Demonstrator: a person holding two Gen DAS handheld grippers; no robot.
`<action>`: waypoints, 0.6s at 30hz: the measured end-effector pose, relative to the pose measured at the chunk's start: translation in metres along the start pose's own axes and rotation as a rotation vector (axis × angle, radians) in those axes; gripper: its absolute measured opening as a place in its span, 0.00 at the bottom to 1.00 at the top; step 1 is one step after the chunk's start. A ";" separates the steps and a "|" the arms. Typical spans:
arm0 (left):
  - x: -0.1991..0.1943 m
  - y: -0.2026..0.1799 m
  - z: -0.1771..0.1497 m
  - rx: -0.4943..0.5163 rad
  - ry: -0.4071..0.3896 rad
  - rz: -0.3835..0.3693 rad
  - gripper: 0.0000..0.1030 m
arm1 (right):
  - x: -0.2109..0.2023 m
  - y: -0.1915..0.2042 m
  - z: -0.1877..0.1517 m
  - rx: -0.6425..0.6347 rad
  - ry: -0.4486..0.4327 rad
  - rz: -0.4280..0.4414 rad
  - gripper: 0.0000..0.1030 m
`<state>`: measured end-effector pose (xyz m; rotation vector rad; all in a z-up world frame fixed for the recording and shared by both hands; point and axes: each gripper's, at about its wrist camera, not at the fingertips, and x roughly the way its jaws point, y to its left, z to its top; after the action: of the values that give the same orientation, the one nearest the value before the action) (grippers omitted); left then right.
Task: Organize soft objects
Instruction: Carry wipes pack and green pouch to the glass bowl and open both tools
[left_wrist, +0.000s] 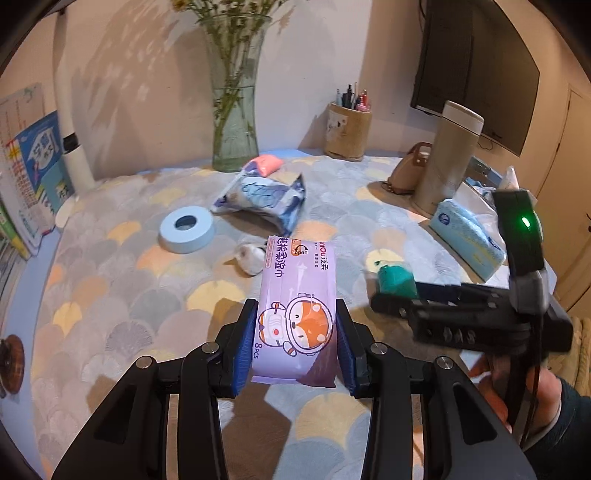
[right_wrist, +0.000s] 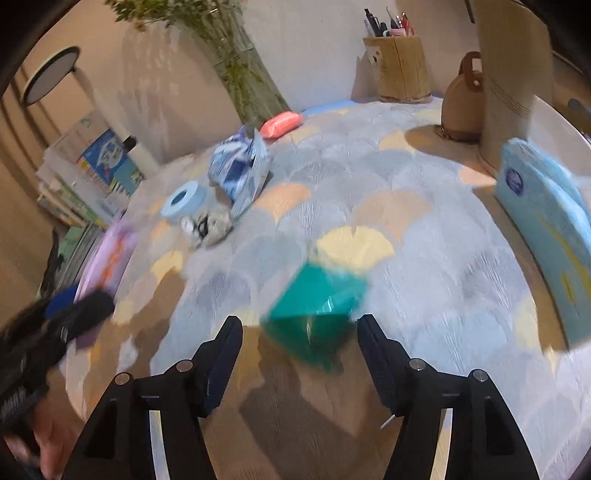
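My left gripper (left_wrist: 296, 325) is shut on a purple wet-wipes pack (left_wrist: 295, 295), held above the patterned tablecloth; the pack also shows blurred at the left of the right wrist view (right_wrist: 107, 254). My right gripper (right_wrist: 299, 332) is open, its fingers (right_wrist: 225, 343) either side of a teal packet (right_wrist: 317, 314), which is blurred and not gripped. The same packet (left_wrist: 397, 280) and the right gripper (left_wrist: 388, 291) show in the left wrist view. A blue-white pouch (left_wrist: 262, 199), a pink packet (left_wrist: 264, 164) and a small grey-white soft toy (left_wrist: 251, 258) lie on the cloth.
A blue tape roll (left_wrist: 186, 229), a glass vase (left_wrist: 234, 110), a pen holder (left_wrist: 347, 129), a tall beige flask (left_wrist: 448, 155), a small brown bag (left_wrist: 408, 170) and a blue tissue pack (left_wrist: 465, 232) stand around the table. Books (left_wrist: 33, 177) stand at the left.
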<state>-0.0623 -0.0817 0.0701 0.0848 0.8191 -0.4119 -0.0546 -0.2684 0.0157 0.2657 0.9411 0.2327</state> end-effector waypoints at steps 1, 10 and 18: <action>0.000 0.002 -0.001 -0.003 0.005 -0.005 0.35 | 0.004 0.002 0.005 0.004 0.006 0.006 0.61; 0.003 -0.020 0.002 0.020 0.018 -0.033 0.35 | 0.005 0.009 0.002 -0.064 -0.017 -0.039 0.37; -0.016 -0.107 0.058 0.188 -0.074 -0.140 0.35 | -0.105 0.001 0.004 -0.189 -0.268 -0.130 0.37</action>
<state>-0.0737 -0.1877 0.1303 0.1865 0.7147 -0.6202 -0.1111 -0.3001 0.0984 0.0585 0.6624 0.1603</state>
